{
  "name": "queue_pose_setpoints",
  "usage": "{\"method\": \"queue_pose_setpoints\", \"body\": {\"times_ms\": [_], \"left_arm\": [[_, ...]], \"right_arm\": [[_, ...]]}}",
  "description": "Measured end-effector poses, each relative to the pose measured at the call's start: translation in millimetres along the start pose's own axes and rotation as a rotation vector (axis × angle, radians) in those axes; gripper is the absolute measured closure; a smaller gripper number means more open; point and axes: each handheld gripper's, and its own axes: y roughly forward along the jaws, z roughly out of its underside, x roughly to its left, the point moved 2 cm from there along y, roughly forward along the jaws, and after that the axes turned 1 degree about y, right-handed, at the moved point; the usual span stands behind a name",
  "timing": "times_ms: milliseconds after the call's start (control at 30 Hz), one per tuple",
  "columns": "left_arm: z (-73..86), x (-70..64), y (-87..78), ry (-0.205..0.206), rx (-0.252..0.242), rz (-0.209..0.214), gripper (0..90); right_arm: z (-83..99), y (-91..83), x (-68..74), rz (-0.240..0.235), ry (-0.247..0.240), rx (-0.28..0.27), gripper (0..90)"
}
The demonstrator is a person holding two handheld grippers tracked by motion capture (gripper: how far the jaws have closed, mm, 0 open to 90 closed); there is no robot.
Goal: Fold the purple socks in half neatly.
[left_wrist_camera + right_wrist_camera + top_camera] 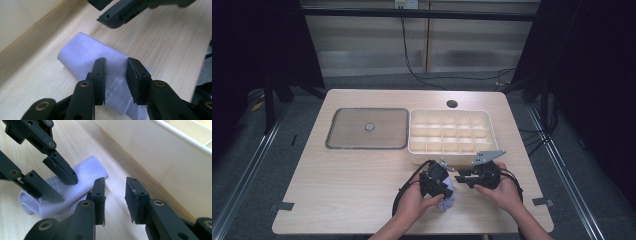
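Left gripper view: left gripper [115, 75] jaws wide over rolled pale-purple cloth [85, 55] — set to pinch. Right gripper [114, 195] wide, empty, near table's [352, 180] front edge — ready to help.

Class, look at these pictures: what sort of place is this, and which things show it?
Probably a recording workspace: a wooden table ringed by dark curtains, with a divided tray, a folded cloth and a hand-held left gripper.

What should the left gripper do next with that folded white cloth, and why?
Probably close the left gripper. Its jaws stand open astride the folded cloth, which lies flat on the table, so nothing grips it yet. The right gripper is open beside it, near the compartment box.
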Motion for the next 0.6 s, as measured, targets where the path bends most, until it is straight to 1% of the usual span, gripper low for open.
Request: {"method": "queue_pose_setpoints", "body": {"times_ms": [33, 100, 167, 200, 267, 333, 400, 467, 600], "left_arm": [[-0.8, -0.1, -0.4, 0.004, 0.014, -0.005, 69.0], [-1.9, 0.1, 0.0, 0.006, 0.018, -0.005, 68.9], [-1.8, 1.5, 0.9, -0.011, 0.000, 0.007, 68.8], [-1.8, 2.4, 1.1, -0.008, -0.009, 0.011, 68.7], [-1.1, 2.0, 1.3, -0.018, -0.025, 0.013, 68.3], [-1.4, 2.4, 1.3, -0.021, -0.030, 0.021, 67.5], [-3.0, 2.4, 2.1, -0.022, -0.030, 0.024, 66.9], [-6.3, 1.3, 5.5, -0.024, -0.037, 0.029, 67.0], [-11.7, -1.4, 9.1, -0.010, -0.039, 0.030, 66.5]], "right_arm": [[0.4, -0.2, -0.3, -0.001, -0.001, -0.001, 69.7], [0.7, -1.3, -0.3, 0.000, 0.010, -0.005, 69.7], [0.3, -2.3, -0.7, 0.005, 0.004, -0.004, 69.5], [-0.3, -3.2, -0.6, 0.005, 0.008, -0.005, 69.3], [-1.0, -4.4, -1.0, 0.009, 0.005, -0.007, 69.0], [-1.2, -5.0, -1.2, 0.005, 0.011, -0.004, 68.7], [-1.9, -5.3, -2.1, 0.012, 0.010, 0.006, 68.2], [-2.8, -5.4, -2.6, 0.011, 0.010, 0.004, 68.0], [-4.6, -6.0, -4.1, 0.014, 0.015, 0.002, 67.9]]}}
